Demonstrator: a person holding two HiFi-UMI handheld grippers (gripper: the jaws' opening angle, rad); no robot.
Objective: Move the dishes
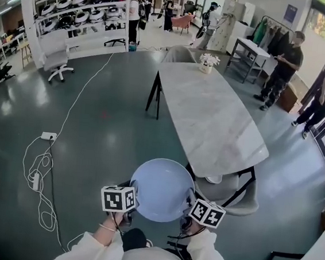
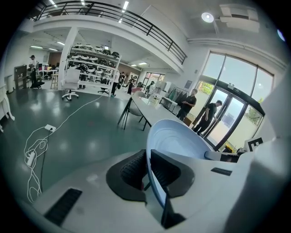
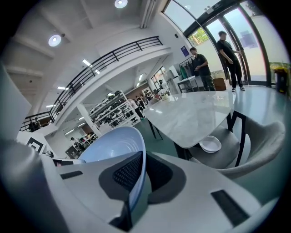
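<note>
The left gripper and the right gripper were each clamped on the rim of a pale blue plate, at its 9 and 3 o'clock edges, holding it in the air above the floor. At 2 o'clock from the plate, a small white dish lay on a grey chair at the near end of the marble table

the dish is smooth and lightly glossy; the bench top looks like smooth marble; the floor shines.
</note>
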